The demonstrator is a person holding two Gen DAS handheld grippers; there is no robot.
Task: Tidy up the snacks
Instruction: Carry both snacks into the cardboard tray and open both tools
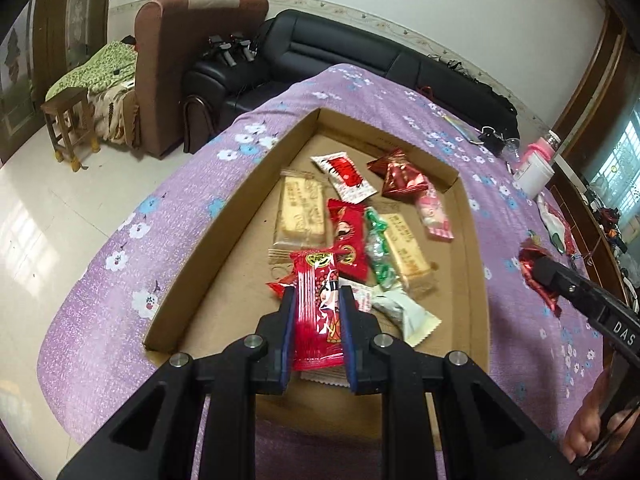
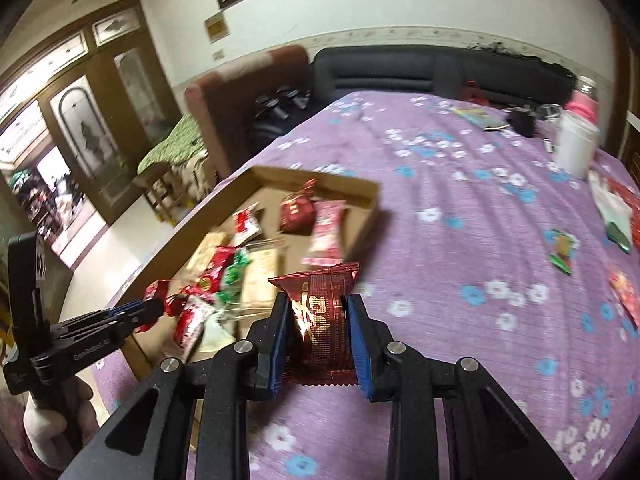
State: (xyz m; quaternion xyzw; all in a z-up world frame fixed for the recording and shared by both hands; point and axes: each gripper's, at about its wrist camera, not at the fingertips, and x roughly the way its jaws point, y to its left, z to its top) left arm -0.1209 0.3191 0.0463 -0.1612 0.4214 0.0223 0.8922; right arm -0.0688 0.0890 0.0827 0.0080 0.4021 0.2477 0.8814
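Observation:
A shallow cardboard tray (image 1: 224,236) lies on the purple flowered tablecloth and holds several wrapped snacks. My left gripper (image 1: 319,296) is shut on a red snack packet (image 1: 318,312) and holds it over the tray's near end. It also shows in the right wrist view (image 2: 154,308). My right gripper (image 2: 318,304) is shut on a dark red snack packet (image 2: 322,320), over the cloth just right of the tray (image 2: 360,188). In the left wrist view the right gripper (image 1: 538,276) shows at the right with that packet.
Loose snacks lie on the cloth at the right (image 2: 562,250). A white cup (image 2: 574,146) and a pink-lidded bottle (image 2: 584,100) stand at the far right. A black sofa (image 1: 360,52) and a brown armchair (image 1: 176,64) stand beyond the table.

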